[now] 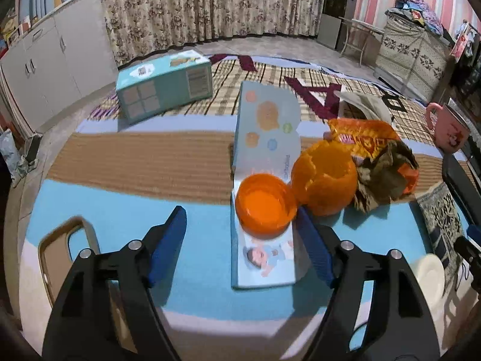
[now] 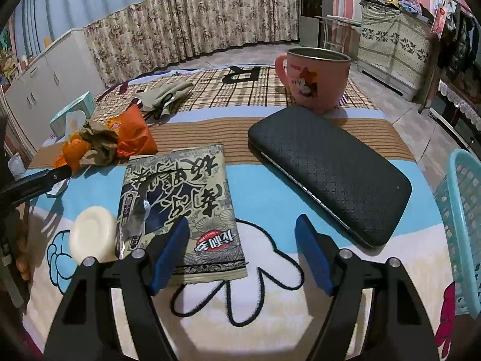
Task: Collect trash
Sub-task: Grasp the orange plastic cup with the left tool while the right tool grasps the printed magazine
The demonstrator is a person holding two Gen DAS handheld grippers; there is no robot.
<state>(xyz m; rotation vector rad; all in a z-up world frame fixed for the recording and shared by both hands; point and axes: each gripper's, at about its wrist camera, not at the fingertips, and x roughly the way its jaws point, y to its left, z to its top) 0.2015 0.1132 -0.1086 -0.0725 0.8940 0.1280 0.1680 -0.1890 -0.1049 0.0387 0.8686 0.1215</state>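
In the left wrist view my left gripper [image 1: 240,231] is open. An orange peel cup [image 1: 264,204] sits just ahead of its right pad, on a flat blue-and-white pack [image 1: 264,264]. A second orange peel [image 1: 324,180], crumpled brown paper [image 1: 381,177] and an orange snack wrapper [image 1: 366,138] lie to the right. In the right wrist view my right gripper [image 2: 242,240] is open over the table. Its left pad covers the lower part of a grey printed snack packet [image 2: 180,198] lying flat. The peel and paper pile [image 2: 90,147] is far left.
A black textured case [image 2: 330,177] lies right of the packet, with a pink mug [image 2: 315,75] behind it. A teal basket [image 2: 463,225] stands at the right edge. A white soap bar [image 2: 93,234] is left of the packet. A teal box [image 1: 165,87] sits far back left.
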